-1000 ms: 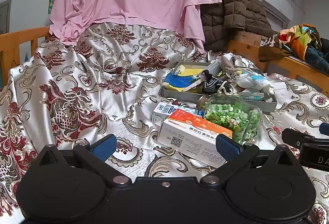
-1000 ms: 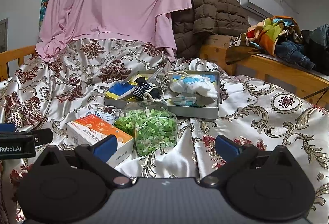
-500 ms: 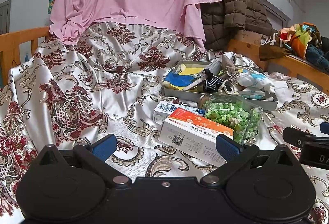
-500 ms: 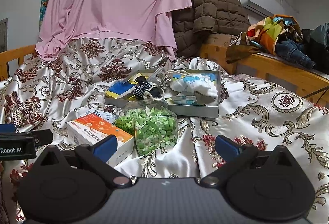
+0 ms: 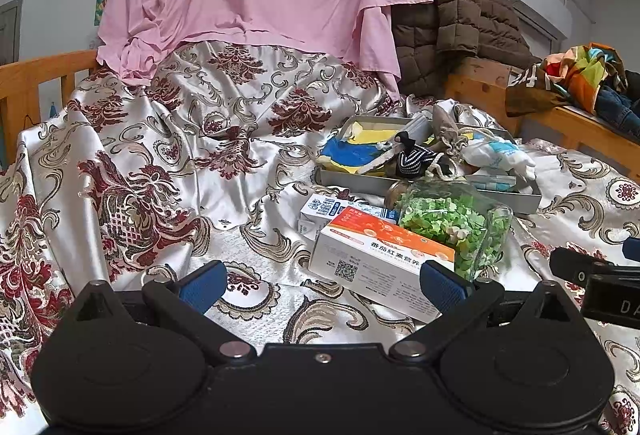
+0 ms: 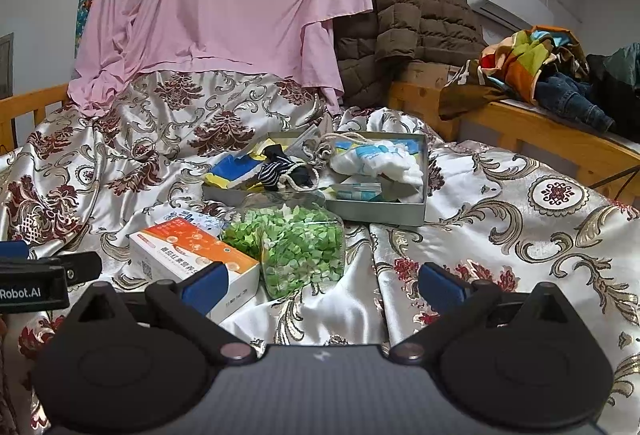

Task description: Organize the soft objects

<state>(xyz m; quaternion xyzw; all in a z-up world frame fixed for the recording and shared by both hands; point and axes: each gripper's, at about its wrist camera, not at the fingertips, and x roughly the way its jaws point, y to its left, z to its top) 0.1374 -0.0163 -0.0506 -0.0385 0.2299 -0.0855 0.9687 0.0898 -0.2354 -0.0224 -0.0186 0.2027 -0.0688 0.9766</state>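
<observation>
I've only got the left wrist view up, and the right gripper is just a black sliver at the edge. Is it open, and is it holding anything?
Observer: The right gripper is open with nothing between its fingers. It hovers over bare bedspread, just right of the jar of green bits.
Operator: The jar blocks part of the tray for me. Is the white bundle properly inside it?
Observer: Yes. In the right wrist view the white cloth bundle lies within the right-hand grey tray, behind its front wall, which shows unbroken from corner to corner.
</observation>
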